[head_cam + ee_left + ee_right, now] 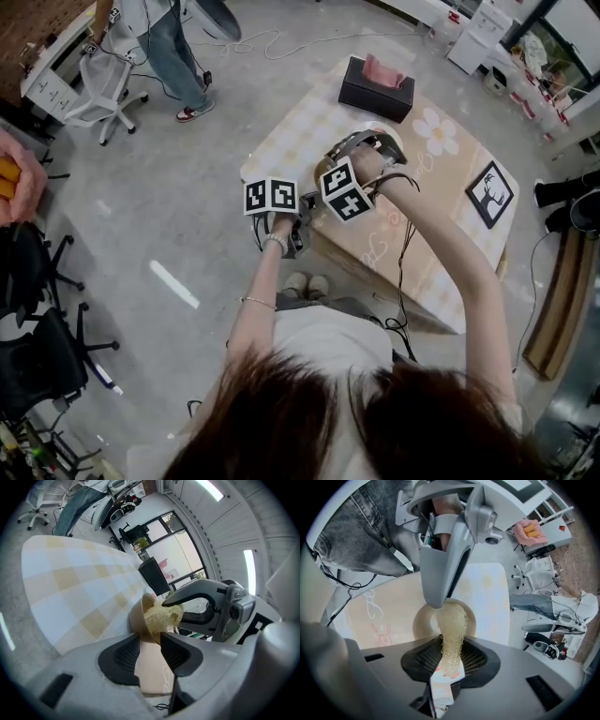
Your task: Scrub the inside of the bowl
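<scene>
Left tongs clamp the stiff, likely slippery bowl by its rim, centre frame; right tongs pinch a soft scrubber inside.

The grey plastic of my left gripper looks matt, its black pads finely ribbed; the round beige bowl is smooth and dull, the pale yellow mesh scrubber coarse, the checked tablecloth smooth

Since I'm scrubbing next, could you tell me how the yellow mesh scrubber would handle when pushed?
Probably floppy: the scrubber stretches, bunched, from the right tongs into the bowl. Likely light, since its netting looks open. It may fold rather than push firmly.
</scene>
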Tool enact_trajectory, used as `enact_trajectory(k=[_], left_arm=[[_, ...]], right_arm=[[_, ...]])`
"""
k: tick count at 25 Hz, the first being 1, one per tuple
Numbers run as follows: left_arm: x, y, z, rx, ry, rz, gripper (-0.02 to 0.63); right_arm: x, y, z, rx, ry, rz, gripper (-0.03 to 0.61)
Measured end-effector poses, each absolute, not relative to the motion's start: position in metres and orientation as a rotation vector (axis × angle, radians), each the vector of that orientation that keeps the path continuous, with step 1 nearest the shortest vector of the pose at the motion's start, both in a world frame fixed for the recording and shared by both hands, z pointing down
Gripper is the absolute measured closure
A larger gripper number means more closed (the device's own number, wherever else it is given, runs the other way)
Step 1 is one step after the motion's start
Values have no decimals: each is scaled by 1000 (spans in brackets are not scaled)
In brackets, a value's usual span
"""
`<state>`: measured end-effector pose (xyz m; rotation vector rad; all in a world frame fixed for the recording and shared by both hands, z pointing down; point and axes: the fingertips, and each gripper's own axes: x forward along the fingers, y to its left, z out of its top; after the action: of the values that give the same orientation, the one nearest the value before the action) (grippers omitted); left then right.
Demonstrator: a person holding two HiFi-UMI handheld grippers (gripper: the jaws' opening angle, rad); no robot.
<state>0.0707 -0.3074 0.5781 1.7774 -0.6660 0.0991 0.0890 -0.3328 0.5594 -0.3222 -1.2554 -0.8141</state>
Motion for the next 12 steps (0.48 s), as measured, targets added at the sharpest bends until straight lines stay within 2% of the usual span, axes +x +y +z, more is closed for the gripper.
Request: enact_trajectory(k=[12], left_arm=[[72,-311,580,1772,-673,133,466]], right_arm=[[82,-354,560,-309,-1264,-811,483]])
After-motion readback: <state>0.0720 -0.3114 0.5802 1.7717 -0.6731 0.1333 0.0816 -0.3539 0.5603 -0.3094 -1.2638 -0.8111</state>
